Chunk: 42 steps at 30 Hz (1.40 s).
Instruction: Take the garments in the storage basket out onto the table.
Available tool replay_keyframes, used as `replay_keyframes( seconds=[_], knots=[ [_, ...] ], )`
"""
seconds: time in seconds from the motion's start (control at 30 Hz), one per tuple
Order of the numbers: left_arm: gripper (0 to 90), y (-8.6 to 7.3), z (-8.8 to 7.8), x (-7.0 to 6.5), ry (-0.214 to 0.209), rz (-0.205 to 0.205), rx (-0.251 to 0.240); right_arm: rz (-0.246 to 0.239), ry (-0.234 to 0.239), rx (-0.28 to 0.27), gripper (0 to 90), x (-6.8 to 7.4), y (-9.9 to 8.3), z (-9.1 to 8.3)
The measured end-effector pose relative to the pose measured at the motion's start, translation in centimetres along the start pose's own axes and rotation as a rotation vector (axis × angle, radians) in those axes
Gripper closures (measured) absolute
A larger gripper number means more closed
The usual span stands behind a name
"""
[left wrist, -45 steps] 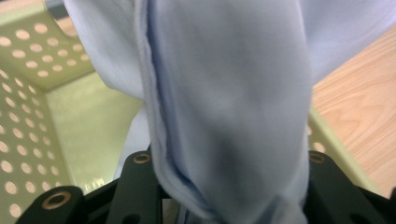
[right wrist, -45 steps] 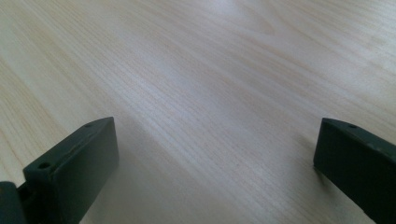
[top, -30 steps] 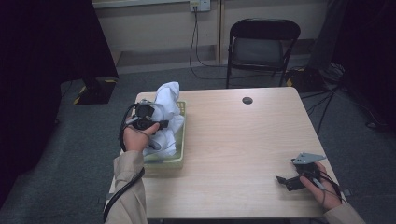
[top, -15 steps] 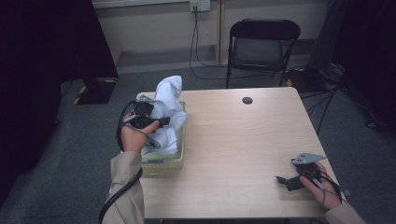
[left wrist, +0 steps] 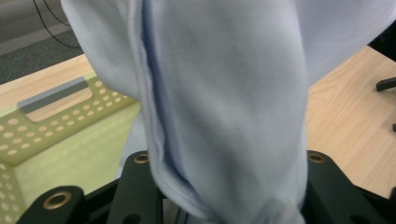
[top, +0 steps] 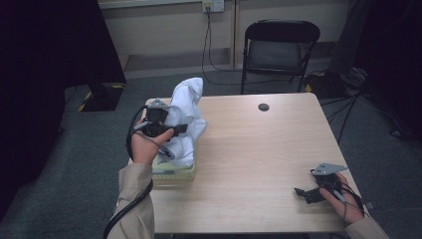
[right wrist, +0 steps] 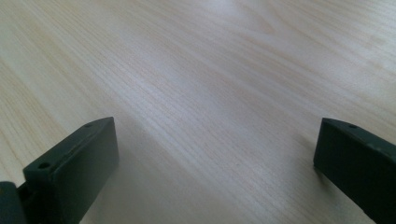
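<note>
A pale blue-white cloth hangs bunched above a light green perforated basket at the table's left edge. My left gripper is shut on the cloth and holds it up over the basket. In the left gripper view the cloth drapes between the two black jaws, with the basket's wall behind it. My right gripper rests low at the table's front right, open, with bare tabletop between its jaws.
A small dark round object lies near the table's far edge. A black folding chair stands behind the table. A cable trails from the left gripper along the sleeve. Dark curtains stand at both sides.
My left gripper has risen a little with the cloth, pulling it higher out of the basket. The right gripper has not moved.
</note>
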<state>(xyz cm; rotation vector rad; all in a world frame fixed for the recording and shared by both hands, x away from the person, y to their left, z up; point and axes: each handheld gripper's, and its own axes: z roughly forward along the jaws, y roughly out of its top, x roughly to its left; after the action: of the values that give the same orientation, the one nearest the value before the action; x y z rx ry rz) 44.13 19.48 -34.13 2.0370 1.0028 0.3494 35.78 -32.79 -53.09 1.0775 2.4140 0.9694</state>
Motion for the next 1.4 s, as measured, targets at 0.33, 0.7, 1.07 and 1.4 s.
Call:
replay_keyframes(
  seconds=[0.33, 0.7, 1.07, 1.4],
  knots=[
    [59.8, 0.6, -0.1, -1.4, -0.051, 0.026, -0.02, -0.001, 0.0, 0.0, 0.0, 0.0, 0.0, 0.0],
    [59.8, 0.7, 0.6, -3.3, -0.118, 0.052, -0.033, 0.0, 0.0, 0.0, 0.0, 0.0, 0.0, 0.0],
    [59.8, 1.2, 1.8, -5.6, -0.181, 0.095, -0.037, -0.001, 0.0, 0.0, 0.0, 0.0, 0.0, 0.0],
    [59.7, 1.1, 3.0, -7.3, -0.235, 0.124, -0.036, -0.001, 0.0, 0.0, 0.0, 0.0, 0.0, 0.0]
  ],
)
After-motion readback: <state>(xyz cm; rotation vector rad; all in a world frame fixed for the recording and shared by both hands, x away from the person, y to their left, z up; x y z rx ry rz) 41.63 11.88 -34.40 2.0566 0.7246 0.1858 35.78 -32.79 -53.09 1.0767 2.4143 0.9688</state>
